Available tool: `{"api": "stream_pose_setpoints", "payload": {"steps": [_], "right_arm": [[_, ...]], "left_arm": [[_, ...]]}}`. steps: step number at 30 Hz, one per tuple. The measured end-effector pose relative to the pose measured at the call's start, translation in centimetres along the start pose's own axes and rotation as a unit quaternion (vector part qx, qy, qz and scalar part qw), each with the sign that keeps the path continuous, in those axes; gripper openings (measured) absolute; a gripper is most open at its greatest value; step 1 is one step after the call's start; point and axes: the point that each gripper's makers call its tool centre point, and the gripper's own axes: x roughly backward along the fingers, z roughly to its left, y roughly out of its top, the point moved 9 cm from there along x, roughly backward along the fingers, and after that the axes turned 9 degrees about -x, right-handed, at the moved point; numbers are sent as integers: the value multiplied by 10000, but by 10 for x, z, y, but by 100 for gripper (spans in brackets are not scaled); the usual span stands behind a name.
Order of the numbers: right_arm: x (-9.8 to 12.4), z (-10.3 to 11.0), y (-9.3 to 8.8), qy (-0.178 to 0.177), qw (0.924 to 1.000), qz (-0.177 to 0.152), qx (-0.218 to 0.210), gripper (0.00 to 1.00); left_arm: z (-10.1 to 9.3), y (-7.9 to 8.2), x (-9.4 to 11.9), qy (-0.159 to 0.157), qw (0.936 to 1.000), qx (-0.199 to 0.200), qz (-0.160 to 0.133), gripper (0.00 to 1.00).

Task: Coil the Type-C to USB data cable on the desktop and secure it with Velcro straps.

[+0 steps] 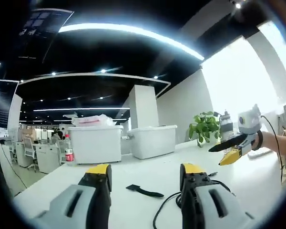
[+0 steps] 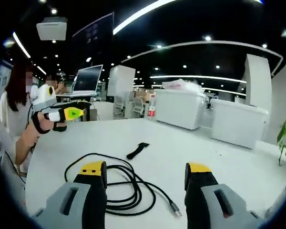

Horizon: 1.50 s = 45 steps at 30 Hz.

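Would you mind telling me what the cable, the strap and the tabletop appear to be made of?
The cable looks like black rubber or plastic sheathing, matte, bending in loose loops, with a metallic-looking plug at its end. The strap seems a flat black fabric strip, dull and slightly curled, likely Velcro. The tabletop appears a smooth white laminate or painted board with a soft sheen; the exact material is unclear.

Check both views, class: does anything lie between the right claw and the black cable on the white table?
Nothing visible does. In the right gripper view the right claw is open and empty, with the loosely looped black cable on the white table just ahead of its jaws. The black Velcro strap lies farther off, beyond the cable.
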Motion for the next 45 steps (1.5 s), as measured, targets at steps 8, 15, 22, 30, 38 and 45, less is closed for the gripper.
{"api": "stream_pose_setpoints", "payload": {"steps": [8, 15, 22, 30, 38, 45], "right_arm": [[-27, -8, -18, 412, 9929, 919, 638, 58], [-43, -15, -23, 563, 9888, 1218, 656, 50], [-55, -9, -28, 889, 9728, 1772, 1196, 48], [-73, -19, -26, 1014, 9648, 2210, 1002, 39], [-77, -15, -31, 1188, 9539, 2567, 1003, 29], [-80, -7, -31, 1371, 9437, 2885, 864, 16]], "left_arm": [[-11, -4, -15, -458, 9985, -281, -46, 58], [-10, -5, -24, -488, 9984, -177, -225, 58], [-2, -14, -21, -327, 9994, -42, -136, 56], [-3, -15, -18, -297, 9995, -69, -122, 55], [-4, -17, -18, -307, 9995, -113, -28, 54], [-9, -16, -17, -365, 9992, -136, -33, 53]]}}
